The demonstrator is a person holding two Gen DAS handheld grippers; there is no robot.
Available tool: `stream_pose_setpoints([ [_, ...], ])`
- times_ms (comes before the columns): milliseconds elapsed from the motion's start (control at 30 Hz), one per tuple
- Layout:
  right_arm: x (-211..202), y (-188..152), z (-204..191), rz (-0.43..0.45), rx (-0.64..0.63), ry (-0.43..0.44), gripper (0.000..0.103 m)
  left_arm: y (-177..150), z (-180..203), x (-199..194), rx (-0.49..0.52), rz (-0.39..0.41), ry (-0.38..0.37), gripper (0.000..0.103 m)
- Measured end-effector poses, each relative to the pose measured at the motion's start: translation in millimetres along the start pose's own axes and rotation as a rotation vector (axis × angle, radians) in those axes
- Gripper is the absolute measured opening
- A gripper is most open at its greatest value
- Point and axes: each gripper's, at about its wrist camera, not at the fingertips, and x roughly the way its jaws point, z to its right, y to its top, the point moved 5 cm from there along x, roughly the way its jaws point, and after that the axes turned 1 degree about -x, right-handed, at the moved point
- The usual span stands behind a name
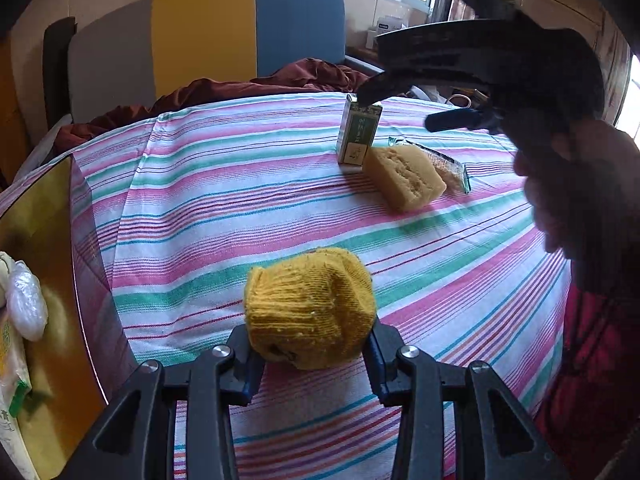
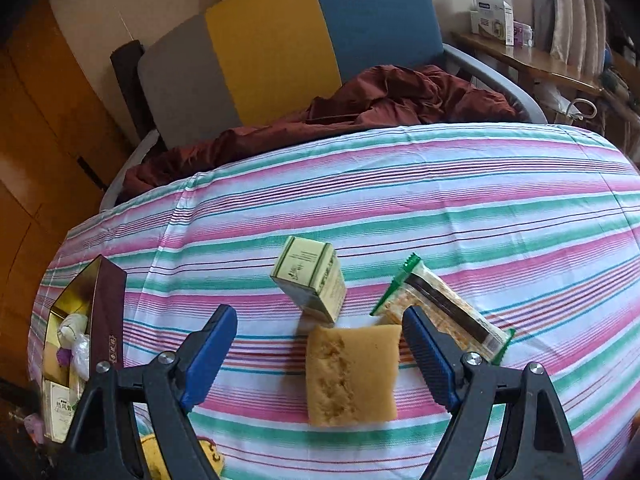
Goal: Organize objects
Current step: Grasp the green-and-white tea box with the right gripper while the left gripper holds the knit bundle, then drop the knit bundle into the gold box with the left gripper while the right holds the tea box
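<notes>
Cloth, striped (image 2: 460,216), bearing: yellow knit bundle (image 1: 310,310) clamped in left gripper (image 1: 312,356); right gripper (image 2: 320,356) wide over sponge (image 2: 352,376), flanked by upright green box (image 2: 312,280) and wrapped snack bar (image 2: 444,308); tray (image 2: 108,304) at left.

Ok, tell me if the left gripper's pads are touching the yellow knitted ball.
Touching. The left wrist view shows the left gripper with both pads pressed against the sides of the yellow knitted ball.

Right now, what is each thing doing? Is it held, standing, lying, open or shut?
Yellow knitted bundle: clamped in the left hand-held gripper.
Left hand-held gripper: shut on the bundle.
Right hand-held gripper: open, holding nothing, above the sponge.
Sponge: lying flat on the cloth.
Green carton: standing upright.
Snack packet: lying flat, sealed.
Storage box: open, with items inside.
</notes>
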Motion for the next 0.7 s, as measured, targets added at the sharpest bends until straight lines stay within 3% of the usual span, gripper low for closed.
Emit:
stream_pose_setpoints([
  [133,25.2,8.5,-6.6,-0.015,-0.017,-0.048,0.078,0.1,0.0,1.9,-0.006,0.001,-0.008,0.042],
  [167,32.7,10.3,-6.7,-0.024,-0.016,-0.053,0.067,-0.4,-0.1,1.6,-0.007,0.002,-0.008,0.042],
  [200,38.2,10.9,-6.8,-0.037,-0.016,-0.05,0.039,-0.7,-0.1,1.8,-0.006,0.004,-0.009,0.042],
  [267,42.4,8.3,-8.6,-0.034,-0.027,-0.048,0.034,-2.0,-0.9,1.3,-0.007,0.005,-0.011,0.042],
  [433,37.3,-5.9,-22.7,-0.011,-0.127,-0.023,0.034,-4.0,-1.0,2.6,-0.007,0.006,-0.003,0.042],
  [700,35.4,-5.2,-36.1,0.006,-0.169,0.031,0.033,-2.0,-4.2,-12.6,-0.005,0.004,0.016,0.039],
])
